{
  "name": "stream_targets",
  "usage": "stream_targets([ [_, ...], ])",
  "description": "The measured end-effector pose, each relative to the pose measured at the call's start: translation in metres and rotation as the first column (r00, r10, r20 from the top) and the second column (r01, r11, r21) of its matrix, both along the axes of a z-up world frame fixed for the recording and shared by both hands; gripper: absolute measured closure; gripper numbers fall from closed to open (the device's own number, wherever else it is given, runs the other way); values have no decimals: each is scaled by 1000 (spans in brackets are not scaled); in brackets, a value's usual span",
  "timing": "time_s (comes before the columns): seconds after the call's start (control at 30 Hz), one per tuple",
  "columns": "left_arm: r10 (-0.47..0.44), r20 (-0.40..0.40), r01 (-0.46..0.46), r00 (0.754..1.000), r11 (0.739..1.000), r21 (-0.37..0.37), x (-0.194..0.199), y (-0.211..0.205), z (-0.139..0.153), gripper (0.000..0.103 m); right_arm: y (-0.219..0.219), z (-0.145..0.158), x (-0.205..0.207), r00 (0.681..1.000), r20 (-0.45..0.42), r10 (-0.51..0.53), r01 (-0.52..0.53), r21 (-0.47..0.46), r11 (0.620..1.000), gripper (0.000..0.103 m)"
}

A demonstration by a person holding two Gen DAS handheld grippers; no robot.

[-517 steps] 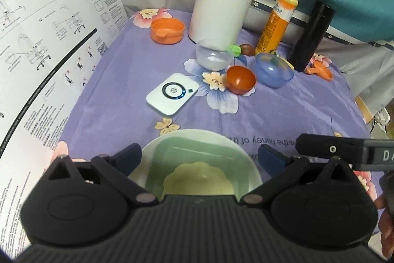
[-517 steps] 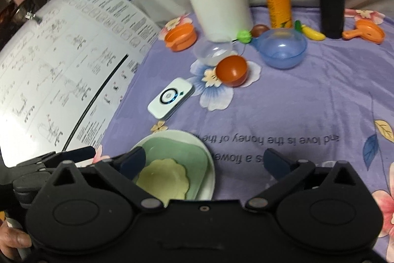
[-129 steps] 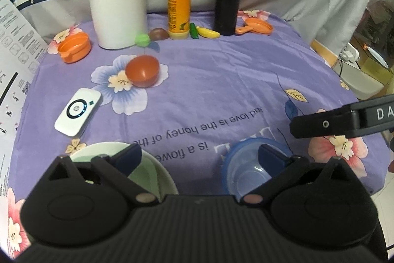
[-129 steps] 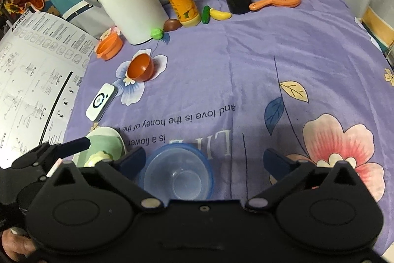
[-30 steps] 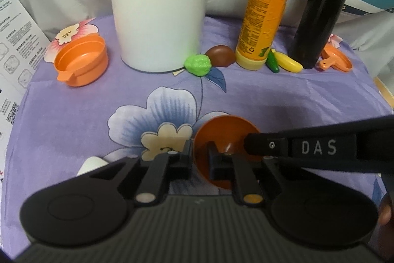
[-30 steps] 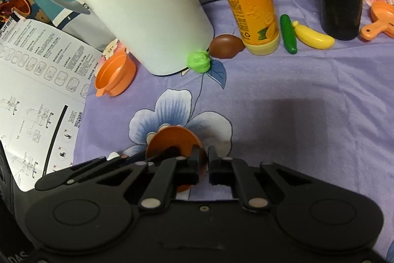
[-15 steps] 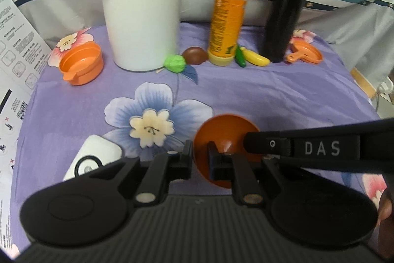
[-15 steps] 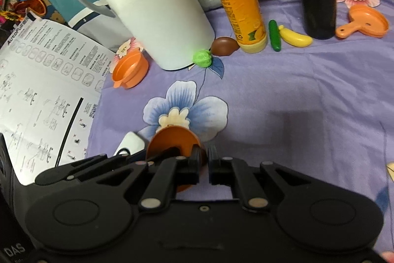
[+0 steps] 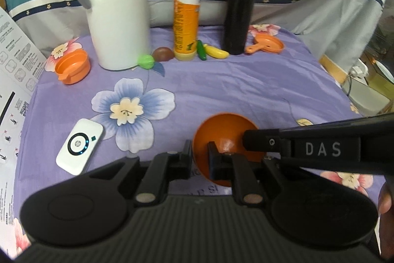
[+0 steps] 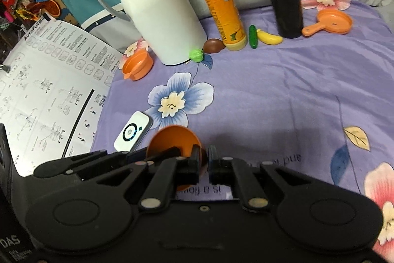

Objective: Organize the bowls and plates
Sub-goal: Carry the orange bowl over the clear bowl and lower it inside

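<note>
You had the orange bowl [image 9: 222, 132] off the cloth [image 9: 246, 90], left gripper [image 9: 199, 159] pinching its near rim, right gripper [image 10: 204, 159] clamped on the opposite rim. No stack in view, so bowl wasn't placed yet; rest can't tell.

Purple floral cloth [image 9: 246, 90], white jug [image 9: 118, 9], orange bottle [image 9: 186, 14], black flask [image 9: 240, 9], remote [image 9: 78, 149]

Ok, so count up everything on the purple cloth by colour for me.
Orange: 4, bowl, cup, toy pan, bottle
White: 2, jug, remote
Black: 1, flask
Green: 2, ball, toy cucumber
Yellow: 1, banana
Brown: 1, toy nut
Total: 11
</note>
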State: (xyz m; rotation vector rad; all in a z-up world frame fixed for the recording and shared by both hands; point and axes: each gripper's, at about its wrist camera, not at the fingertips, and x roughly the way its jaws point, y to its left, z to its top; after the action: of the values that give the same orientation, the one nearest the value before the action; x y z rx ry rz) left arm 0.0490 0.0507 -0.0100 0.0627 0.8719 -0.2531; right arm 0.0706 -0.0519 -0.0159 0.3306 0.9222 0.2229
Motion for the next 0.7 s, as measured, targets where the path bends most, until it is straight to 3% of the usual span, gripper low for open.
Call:
stream_targets([
  [0.33,-57,0,57,998,998,11,-39,-24,7,91,-22,9,-49,1000,17,-19,19,8,1000,96],
  [0.7,-113,-64,114,992,993,20,-63,-42,-14,91,-38,-11,-84,999,-36,-40,40,9,999,96],
])
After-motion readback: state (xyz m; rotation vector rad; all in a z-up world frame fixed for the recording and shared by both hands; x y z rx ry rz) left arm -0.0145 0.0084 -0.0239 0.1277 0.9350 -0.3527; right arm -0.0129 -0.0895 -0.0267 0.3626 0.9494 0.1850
